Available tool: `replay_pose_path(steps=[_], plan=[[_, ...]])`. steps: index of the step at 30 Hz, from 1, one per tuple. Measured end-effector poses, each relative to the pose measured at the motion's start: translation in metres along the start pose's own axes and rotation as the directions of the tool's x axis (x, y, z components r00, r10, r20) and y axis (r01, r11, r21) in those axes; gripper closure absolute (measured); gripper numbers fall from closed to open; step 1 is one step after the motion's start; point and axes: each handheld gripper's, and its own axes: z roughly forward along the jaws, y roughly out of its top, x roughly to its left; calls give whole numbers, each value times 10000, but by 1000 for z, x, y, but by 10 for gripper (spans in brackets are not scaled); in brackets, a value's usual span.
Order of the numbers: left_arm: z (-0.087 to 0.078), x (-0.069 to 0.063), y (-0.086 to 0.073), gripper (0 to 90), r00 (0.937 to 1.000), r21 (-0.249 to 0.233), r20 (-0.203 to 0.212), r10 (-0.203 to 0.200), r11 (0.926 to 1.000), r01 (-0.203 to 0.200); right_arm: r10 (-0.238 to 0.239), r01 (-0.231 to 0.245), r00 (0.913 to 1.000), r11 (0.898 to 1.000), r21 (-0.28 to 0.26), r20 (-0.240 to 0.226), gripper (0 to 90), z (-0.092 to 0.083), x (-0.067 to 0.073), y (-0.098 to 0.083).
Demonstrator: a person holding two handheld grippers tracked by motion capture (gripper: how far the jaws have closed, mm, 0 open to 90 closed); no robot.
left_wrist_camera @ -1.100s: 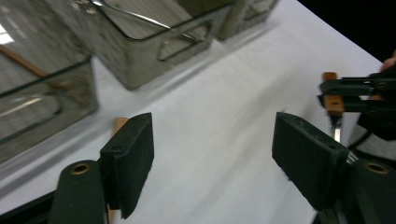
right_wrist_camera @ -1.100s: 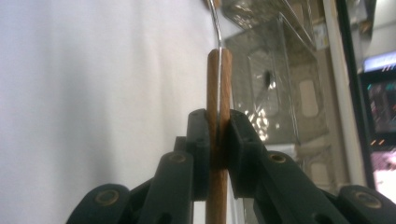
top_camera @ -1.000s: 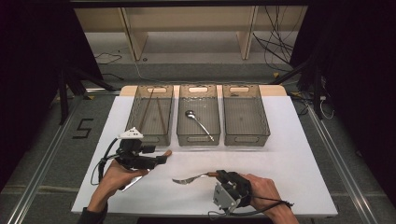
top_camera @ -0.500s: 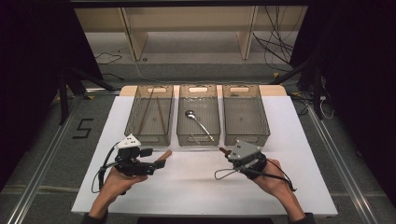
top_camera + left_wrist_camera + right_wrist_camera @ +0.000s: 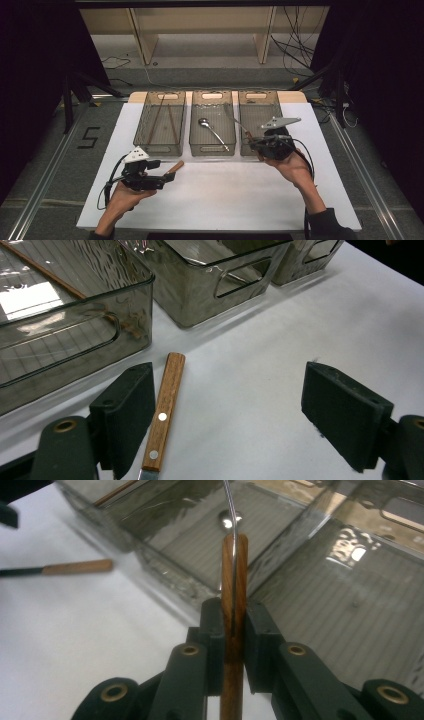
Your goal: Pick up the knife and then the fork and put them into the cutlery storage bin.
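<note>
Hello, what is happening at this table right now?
A person is sorting cutlery into three clear bins on a white table. The right hand-held gripper is shut on a wooden-handled utensil and holds it at the right bin. The left hand-held gripper has just been opening; a wooden-handled knife lies on the table between its jaws, beside the left one. A spoon lies in the middle bin, and chopsticks in the left one.
</note>
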Motion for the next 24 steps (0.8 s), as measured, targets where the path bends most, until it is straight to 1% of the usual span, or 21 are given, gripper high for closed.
replay_pose_path(steps=[1, 5, 7, 10, 17, 21, 24], plan=[[0, 0, 0, 208, 10000, 27, -39, 40, 10000, -40, 204, -204, 9998, 9998, 28, -17, 810, 1, -4, 3], [1, -1, -2, 202, 9996, 60, -201, 186, 9998, -185, 694, -696, 9975, 9974, 205, 117, 810, 7, -21, 11], [1, 0, -3, 201, 9996, 47, -216, 180, 9998, -179, 956, -960, 9953, 9951, 246, 176, 810, 11, -29, 14], [0, 2, -4, 198, 9996, -22, -272, 67, 10000, -68, 1322, -1329, 9910, 9907, 305, 229, 810, 16, -39, 17], [0, 3, -5, 192, 9995, -29, -317, 6, 10000, -7, 1867, -1893, 9807, 9810, 424, 581, 810, 25, -57, 25], [0, 4, -5, 190, 9994, -19, -345, 5, 10000, -6, 2054, -2095, 9751, 9768, 441, 834, 810, 29, -64, 28], [-1, 5, -6, 189, 9993, -4, -363, -13, 10000, 13, 2218, -2285, 9694, 9719, 560, 1052, 810, 35, -69, 29]])
